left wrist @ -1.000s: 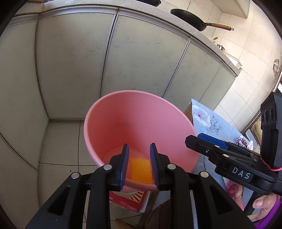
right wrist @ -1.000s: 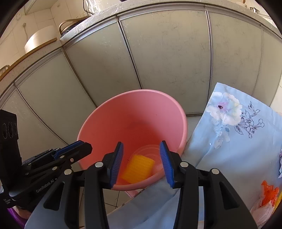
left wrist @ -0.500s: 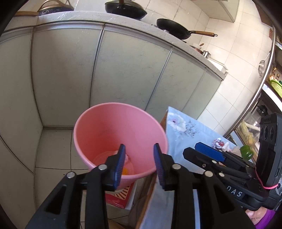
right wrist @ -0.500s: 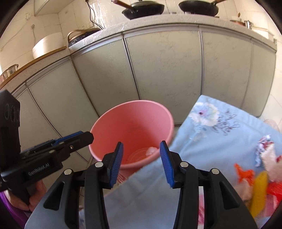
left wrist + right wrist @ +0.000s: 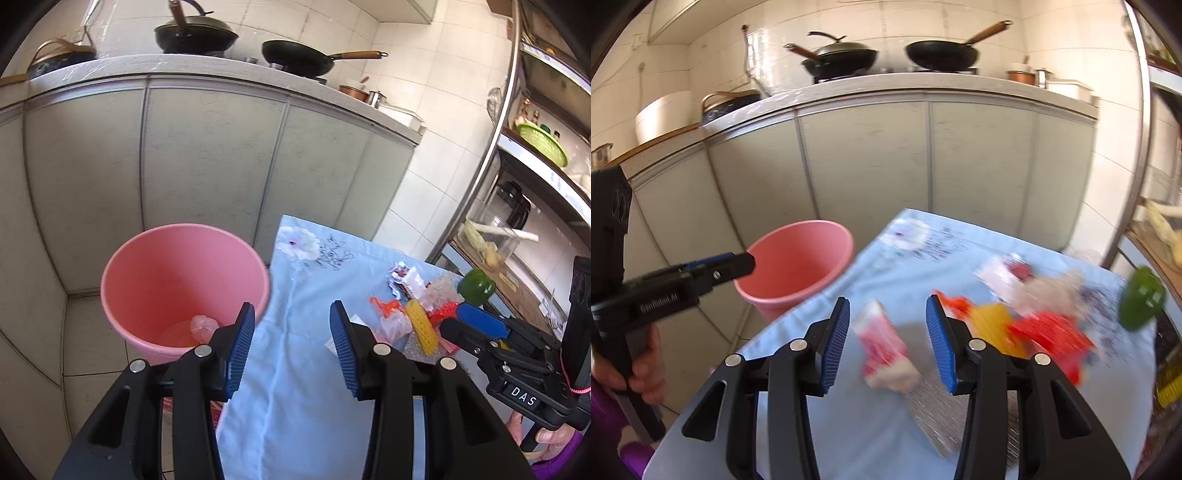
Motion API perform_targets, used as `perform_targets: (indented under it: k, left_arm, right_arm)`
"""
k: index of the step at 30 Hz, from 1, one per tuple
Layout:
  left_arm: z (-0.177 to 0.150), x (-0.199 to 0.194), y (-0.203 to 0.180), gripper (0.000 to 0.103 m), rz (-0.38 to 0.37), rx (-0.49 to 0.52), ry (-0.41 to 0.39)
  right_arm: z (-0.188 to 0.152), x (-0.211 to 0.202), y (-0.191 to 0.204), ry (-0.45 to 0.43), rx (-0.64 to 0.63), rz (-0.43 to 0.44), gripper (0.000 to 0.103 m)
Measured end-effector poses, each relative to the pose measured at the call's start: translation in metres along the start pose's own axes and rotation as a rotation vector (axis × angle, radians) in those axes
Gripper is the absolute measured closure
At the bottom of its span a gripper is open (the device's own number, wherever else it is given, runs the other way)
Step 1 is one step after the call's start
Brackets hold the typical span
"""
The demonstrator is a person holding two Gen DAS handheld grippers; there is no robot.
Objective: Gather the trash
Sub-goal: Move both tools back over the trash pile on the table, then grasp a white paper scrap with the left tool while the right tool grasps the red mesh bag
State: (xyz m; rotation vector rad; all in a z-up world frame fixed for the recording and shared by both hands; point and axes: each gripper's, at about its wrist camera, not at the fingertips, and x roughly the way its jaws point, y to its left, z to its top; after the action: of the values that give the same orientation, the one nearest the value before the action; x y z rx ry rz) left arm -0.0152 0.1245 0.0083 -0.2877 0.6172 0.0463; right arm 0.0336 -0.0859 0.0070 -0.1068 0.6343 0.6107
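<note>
Hovering over the blue-clothed counter (image 5: 295, 387), the left gripper (image 5: 291, 343) has its jaws opening with nothing between them. The right gripper (image 5: 886, 341) is apart and empty above a red-and-white wrapper (image 5: 882, 347). Trash (image 5: 417, 314) lies beside the pink bucket (image 5: 177, 273).

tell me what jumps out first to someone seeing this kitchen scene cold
The pink bucket on the floor beside the table, with a little trash at its bottom. Next, the bright litter heap on the pale blue floral tablecloth, a green pepper at its far edge. Two black woks sit on the counter behind.
</note>
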Motion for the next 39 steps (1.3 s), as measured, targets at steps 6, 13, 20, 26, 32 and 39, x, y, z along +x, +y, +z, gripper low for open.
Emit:
perform_targets:
  k: [6, 13, 20, 26, 32, 39]
  left_arm:
    - [-0.003, 0.005, -0.026, 0.061, -0.04, 0.056, 0.022]
    - [-0.008, 0.02, -0.052, 0.061, -0.077, 0.105, 0.068]
    - [-0.006, 0.044, -0.077, 0.061, -0.111, 0.139, 0.112]
    - [-0.001, 0.078, -0.103, 0.061, -0.133, 0.177, 0.161]
    - [0.024, 0.119, -0.126, 0.061, -0.201, 0.192, 0.207]
    - [0.041, 0.181, -0.14, 0.061, -0.207, 0.232, 0.266]
  right_arm:
    - [-0.028, -0.019, -0.039, 0.02, 0.075, -0.032, 0.058]
    - [-0.046, -0.027, -0.066, 0.021, 0.128, -0.083, 0.054]
    - [-0.058, -0.027, -0.096, 0.027, 0.197, -0.122, 0.054]
    - [-0.063, -0.024, -0.109, 0.028, 0.221, -0.119, 0.054]
    - [-0.063, -0.021, -0.126, 0.016, 0.247, -0.115, 0.054]
    - [-0.064, -0.018, -0.14, 0.011, 0.272, -0.108, 0.054]
